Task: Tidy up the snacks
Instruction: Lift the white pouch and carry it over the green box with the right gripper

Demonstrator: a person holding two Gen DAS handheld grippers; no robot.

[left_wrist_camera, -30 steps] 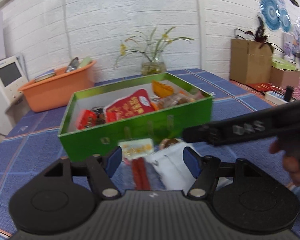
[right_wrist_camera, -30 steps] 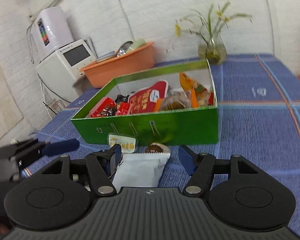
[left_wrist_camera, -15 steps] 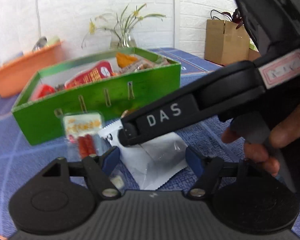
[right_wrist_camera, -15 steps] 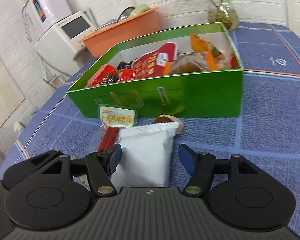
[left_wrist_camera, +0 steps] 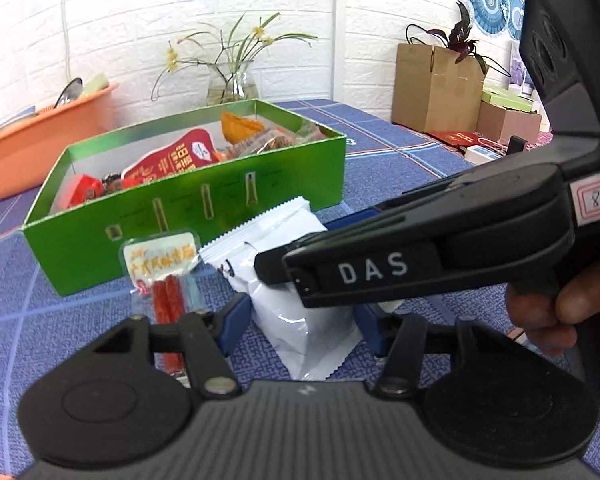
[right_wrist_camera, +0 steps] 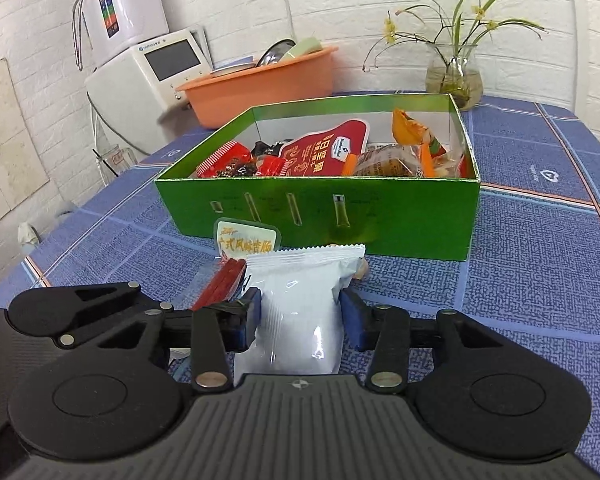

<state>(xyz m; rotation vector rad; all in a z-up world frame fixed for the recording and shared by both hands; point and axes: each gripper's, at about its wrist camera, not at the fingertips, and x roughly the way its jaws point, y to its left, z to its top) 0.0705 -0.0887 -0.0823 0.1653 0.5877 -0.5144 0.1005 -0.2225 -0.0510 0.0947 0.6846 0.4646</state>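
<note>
The white snack pouch (right_wrist_camera: 300,312) lay flat on the blue checked worktop (right_wrist_camera: 520,272) just in front of the green box (right_wrist_camera: 400,216), and the right gripper (right_wrist_camera: 300,316) straddled it: its blue fingers (right_wrist_camera: 350,316), which had just been closing, stood at either edge of the pouch, touching or nearly so, though whether they truly pinched it could not be told. In the left wrist view the left gripper (left_wrist_camera: 300,316) sat low behind the same pouch (left_wrist_camera: 300,320), its fingers (left_wrist_camera: 232,316) also just narrowed yet spread apart from the pouch's sides, gripping nothing. The right gripper's black body (lettered DAS) crossed that view, held by a hand (left_wrist_camera: 556,312) at the right edge. Just left of the pouch lay a clear packet of red sausages (right_wrist_camera: 236,264) with a yellow label, its top near the box wall. A small brown snack (right_wrist_camera: 360,270) peeked out behind the pouch's far corner. Inside the box lay a red packet (right_wrist_camera: 324,152), an orange packet (right_wrist_camera: 410,128) and other wrapped snacks. Beyond it stood an orange basin (right_wrist_camera: 260,84) and a glass vase of flowers (right_wrist_camera: 454,76).
</note>
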